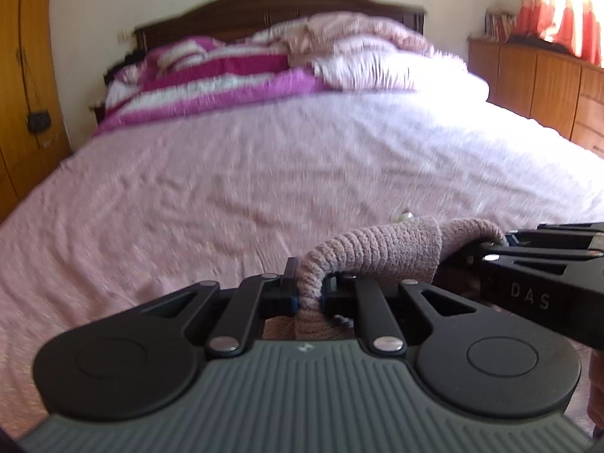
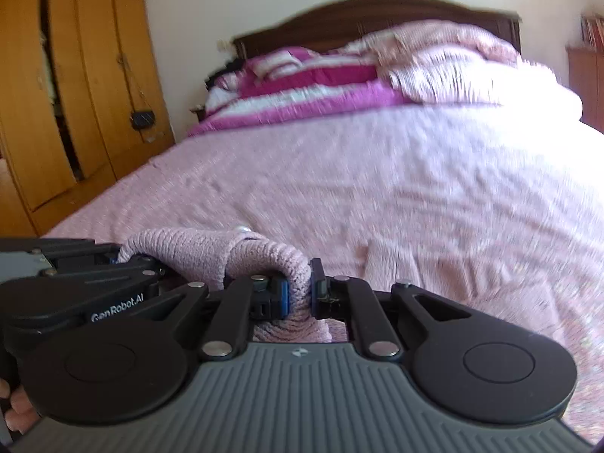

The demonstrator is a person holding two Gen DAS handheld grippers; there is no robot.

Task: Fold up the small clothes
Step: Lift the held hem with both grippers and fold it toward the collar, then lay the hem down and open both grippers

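A small pink knitted garment (image 1: 381, 253) is held up over the near end of the bed between both grippers. My left gripper (image 1: 309, 296) is shut on one end of its ribbed edge. My right gripper (image 2: 300, 296) is shut on the other end; the garment (image 2: 196, 251) spans between them. The right gripper also shows at the right of the left wrist view (image 1: 502, 241), and the left gripper at the left of the right wrist view (image 2: 124, 258). A pearl-like button (image 1: 407, 216) sits on the garment. Its lower part hangs hidden below the grippers.
A pink bedsheet (image 1: 264, 173) covers the bed. A rumpled pink, magenta and white blanket (image 1: 241, 75) lies by the dark headboard (image 1: 287, 2). A wooden wardrobe (image 2: 56, 94) stands left, wooden drawers (image 1: 547, 87) right, under a bright window.
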